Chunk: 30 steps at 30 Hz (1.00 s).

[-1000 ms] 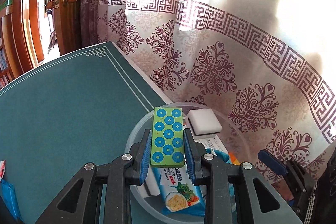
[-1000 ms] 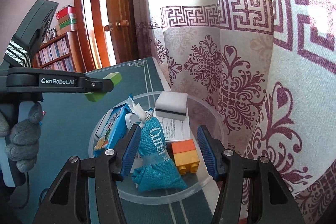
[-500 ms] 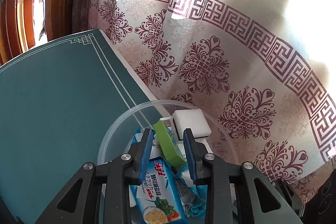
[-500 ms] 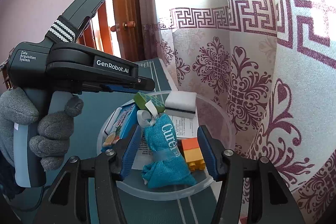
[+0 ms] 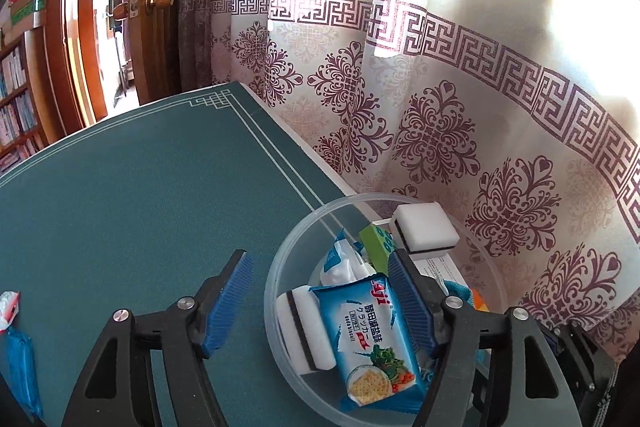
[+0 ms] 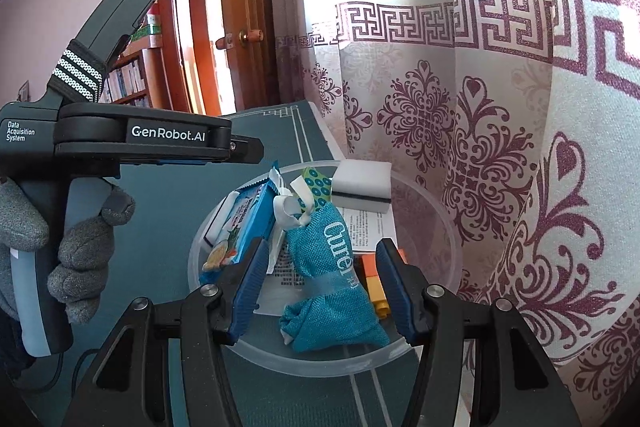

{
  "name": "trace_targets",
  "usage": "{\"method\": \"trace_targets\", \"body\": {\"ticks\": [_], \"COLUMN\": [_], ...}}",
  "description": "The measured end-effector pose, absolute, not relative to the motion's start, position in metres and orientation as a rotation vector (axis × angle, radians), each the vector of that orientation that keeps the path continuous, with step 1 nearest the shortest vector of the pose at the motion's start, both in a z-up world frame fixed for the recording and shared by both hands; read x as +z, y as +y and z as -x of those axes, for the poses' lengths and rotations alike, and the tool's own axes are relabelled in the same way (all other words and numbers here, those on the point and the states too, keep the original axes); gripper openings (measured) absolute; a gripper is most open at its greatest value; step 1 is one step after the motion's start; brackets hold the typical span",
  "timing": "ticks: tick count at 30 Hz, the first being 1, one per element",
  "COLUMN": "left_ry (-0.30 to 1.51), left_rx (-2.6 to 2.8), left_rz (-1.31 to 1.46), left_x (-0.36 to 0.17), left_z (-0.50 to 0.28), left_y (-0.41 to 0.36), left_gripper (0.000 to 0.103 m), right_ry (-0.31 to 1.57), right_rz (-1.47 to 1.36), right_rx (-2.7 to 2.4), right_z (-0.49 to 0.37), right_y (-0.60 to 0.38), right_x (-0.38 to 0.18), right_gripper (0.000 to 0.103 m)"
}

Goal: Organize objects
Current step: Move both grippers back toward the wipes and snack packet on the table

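Over the bowl [image 5: 280,291] our left gripper [image 5: 320,301] is opening with nothing gripped, the green block [image 6: 318,189] resting inside beside the sponge [image 5: 426,231]; our right gripper [image 6: 320,285] hangs half-open and empty, so next we likely fetch the blue packet [image 5: 18,359].

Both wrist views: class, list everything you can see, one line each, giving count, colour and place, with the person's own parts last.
Bowl: one, clear, on table by curtain.
Sponges: two, white with dark band, in bowl.
Biscuit pack: one, blue, in bowl.
Dotted block: one, green, in bowl.
Pouch: one, teal, in bowl.
Toy brick: one, orange and yellow, in bowl.
Leaflet: one, white, under items.
Table: one, dark green.
Curtain: one, white and maroon, behind.
Left gripper: fingers opening, holding nothing.
Right gripper: fingers apart over bowl.
Gloved hand: one, grey.
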<state>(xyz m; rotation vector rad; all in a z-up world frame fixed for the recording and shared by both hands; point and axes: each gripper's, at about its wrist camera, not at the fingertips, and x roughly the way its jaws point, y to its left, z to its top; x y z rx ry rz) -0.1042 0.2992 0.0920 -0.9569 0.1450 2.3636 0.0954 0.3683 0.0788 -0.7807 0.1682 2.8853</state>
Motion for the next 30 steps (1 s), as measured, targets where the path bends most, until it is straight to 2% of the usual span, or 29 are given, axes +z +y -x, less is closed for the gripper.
{"method": "trace_targets", "body": {"ticks": [7, 9, 15, 30], "left_ry": [0.241, 0.254, 0.296, 0.252], "left_rx": [2.458, 2.478, 2.538, 2.629], "left_rz": [0.852, 0.839, 0.827, 0.887], "left_x": [0.095, 0.095, 0.091, 0.083], "left_z": [0.088, 0.085, 0.079, 0.078], "left_y": [0.287, 0.281, 0.262, 0.200], "left_gripper": [0.098, 0.100, 0.102, 0.102], "right_ry": [0.163, 0.165, 0.141, 0.057], "right_rz": [0.794, 0.800, 0.813, 0.883], "right_rx": [2.896, 2.900, 2.906, 2.978], "right_z": [-0.095, -0.095, -0.096, -0.086], "right_y": [0.360, 0.357, 0.345, 0.292], "right_x": [0.079, 0.078, 0.078, 0.077], "right_gripper": [0.058, 0.059, 0.060, 0.063]}}
